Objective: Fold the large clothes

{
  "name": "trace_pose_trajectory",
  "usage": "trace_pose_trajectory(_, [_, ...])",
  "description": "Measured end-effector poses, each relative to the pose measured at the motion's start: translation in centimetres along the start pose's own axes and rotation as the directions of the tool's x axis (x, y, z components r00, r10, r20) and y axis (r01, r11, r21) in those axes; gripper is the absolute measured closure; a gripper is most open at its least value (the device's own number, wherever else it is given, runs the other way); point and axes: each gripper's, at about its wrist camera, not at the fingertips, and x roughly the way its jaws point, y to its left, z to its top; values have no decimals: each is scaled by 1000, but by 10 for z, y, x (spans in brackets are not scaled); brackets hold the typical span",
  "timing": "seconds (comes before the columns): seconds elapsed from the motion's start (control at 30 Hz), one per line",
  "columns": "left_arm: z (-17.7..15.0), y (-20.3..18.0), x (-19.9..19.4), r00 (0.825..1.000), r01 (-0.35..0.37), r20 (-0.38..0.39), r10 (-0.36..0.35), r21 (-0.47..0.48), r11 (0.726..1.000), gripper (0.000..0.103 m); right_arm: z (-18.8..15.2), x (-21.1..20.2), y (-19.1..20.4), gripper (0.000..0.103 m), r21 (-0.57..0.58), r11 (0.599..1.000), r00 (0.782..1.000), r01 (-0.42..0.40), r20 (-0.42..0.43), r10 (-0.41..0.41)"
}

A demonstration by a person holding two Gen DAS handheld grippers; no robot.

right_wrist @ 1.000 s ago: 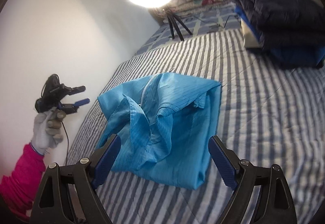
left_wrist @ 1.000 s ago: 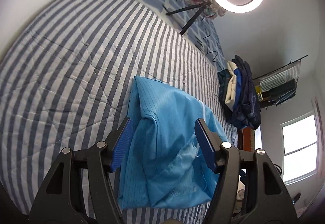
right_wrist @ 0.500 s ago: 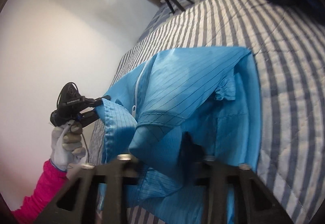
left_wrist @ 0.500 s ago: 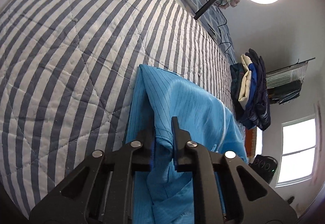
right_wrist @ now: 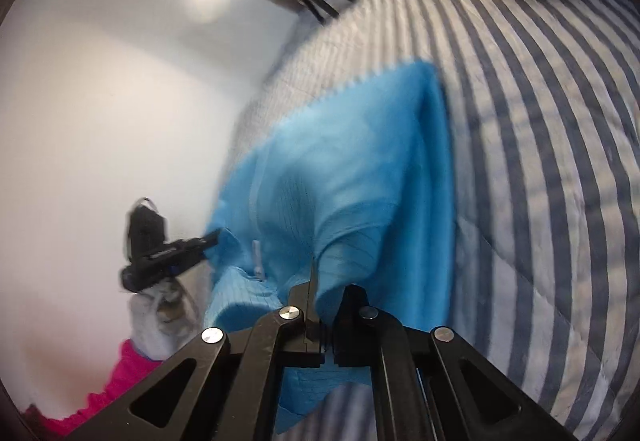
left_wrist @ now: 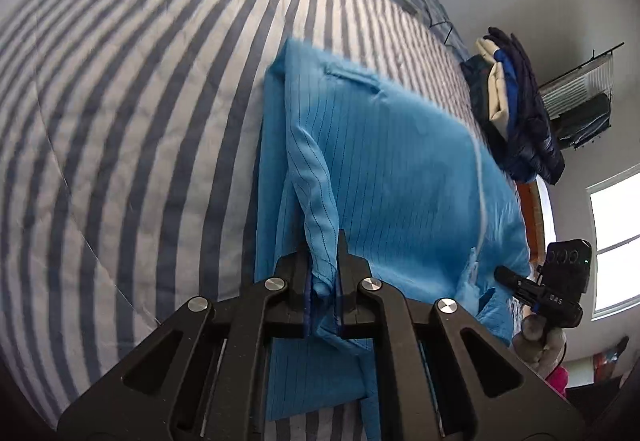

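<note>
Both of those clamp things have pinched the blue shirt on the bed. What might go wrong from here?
1. The left gripper pinches only a narrow ridge of the blue garment; when lifted, the thin cloth may slip out.
2. The right gripper seems to bite bunched layers, so the fold may come out crooked or creased.
3. The garment lies near the edge of the striped bed, by the wall; a pull that way might drag it off.

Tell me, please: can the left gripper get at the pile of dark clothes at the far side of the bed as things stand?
Probably not. The left gripper is shut on a fold of the blue garment, and the pile of dark clothes lies beyond that garment, across the striped bed.
</note>
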Motion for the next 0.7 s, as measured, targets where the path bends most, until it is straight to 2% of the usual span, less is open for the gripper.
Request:
trace_pose_trajectory(0.13, [-3, 1, -8, 999, 32, 16, -33, 30, 999, 97, -5, 1, 0, 103, -33, 999, 1000, 25, -17, -25])
trace_pose_trajectory(0.23, [0, -2, -24, 999, 15, 40, -18, 81, 997, 97, -6, -2, 14, 103, -86, 996, 999, 32, -28, -35])
trace_pose_trajectory(0.37, [5, -4, -29, 999, -25, 46, 21, 97, 995, 97, -3, -5, 26, 103, -77, 997, 999, -1, -34, -1])
trace_pose_trajectory(0.43, [4, -2, -25, 998, -55, 44, 50, 104, 993, 97, -5, 1, 30, 103, -83, 996, 998, 14, -58, -19])
trace_pose_trajectory(0.6, [-9, 0, -17, 997, -68, 27, 66, 131, 989, 96, -3, 5, 27, 103, -90, 993, 993, 76, -88, -84])
trace_pose_trajectory(0.63, [-10, -4, -20, 997, -81, 30, 77, 149, 986, 96, -2, 2, 29, 101, -92, 992, 992, 85, -87, -93])
trace_pose_trajectory(0.7, [-10, -9, -29, 994, -108, 37, 103, 177, 978, 90, -1, -6, 34, 87, -114, 987, 988, 113, -95, -124])
